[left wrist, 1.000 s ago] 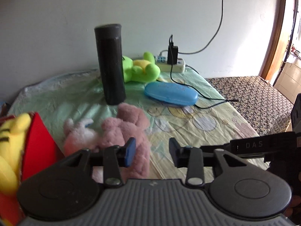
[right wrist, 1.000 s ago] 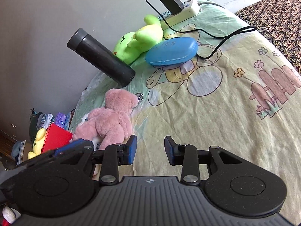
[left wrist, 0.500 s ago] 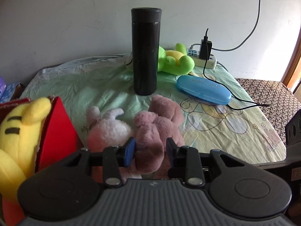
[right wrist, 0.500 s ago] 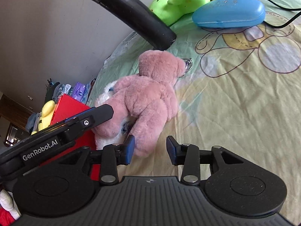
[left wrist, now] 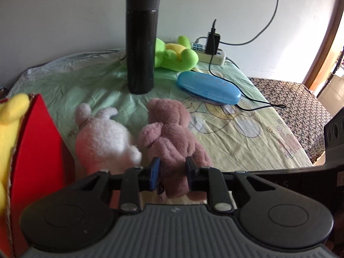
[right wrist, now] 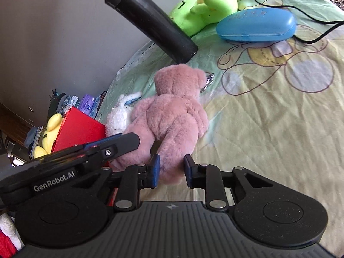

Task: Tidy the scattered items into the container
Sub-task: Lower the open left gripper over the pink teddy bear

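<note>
A pink plush bear [left wrist: 172,129] lies face down on the bedsheet beside a white plush bunny [left wrist: 103,137]. My left gripper [left wrist: 172,167] is shut on one of the bear's legs. My right gripper [right wrist: 171,165] has the bear's [right wrist: 172,111] other leg between its pads, and its jaws are closing and pressing on the plush. The left gripper's fingers [right wrist: 120,143] show from the side at the bear's left. The red box [left wrist: 38,150] stands at the left with a yellow plush [left wrist: 10,118] in it.
A black flask [left wrist: 142,49] stands behind the bear. A green plush [left wrist: 174,53], a blue case [left wrist: 208,86] and a power strip [left wrist: 215,53] with a black cable lie further back by the wall. The bed's edge runs along the right.
Both grippers have come in on the pink bear from its leg end. Their jaws, wide apart before, have narrowed onto the legs. The bear has not shifted.
</note>
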A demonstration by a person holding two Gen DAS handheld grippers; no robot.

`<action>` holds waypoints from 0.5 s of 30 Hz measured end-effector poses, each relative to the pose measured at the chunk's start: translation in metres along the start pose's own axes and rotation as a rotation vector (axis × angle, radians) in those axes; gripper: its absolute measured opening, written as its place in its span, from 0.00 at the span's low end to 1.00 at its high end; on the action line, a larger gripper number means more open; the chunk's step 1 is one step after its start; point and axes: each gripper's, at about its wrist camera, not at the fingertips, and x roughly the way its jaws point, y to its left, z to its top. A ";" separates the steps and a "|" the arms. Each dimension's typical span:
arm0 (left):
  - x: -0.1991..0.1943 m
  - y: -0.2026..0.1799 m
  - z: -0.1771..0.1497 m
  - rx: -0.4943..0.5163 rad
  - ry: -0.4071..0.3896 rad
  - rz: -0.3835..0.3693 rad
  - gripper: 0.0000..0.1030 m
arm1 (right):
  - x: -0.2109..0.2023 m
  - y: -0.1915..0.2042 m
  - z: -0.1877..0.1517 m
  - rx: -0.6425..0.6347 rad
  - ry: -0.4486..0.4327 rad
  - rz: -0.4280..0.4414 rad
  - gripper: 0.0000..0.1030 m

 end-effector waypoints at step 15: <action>-0.027 -0.056 -0.056 0.098 0.115 -0.236 0.21 | -0.092 -0.024 -0.070 0.054 0.059 -0.116 0.25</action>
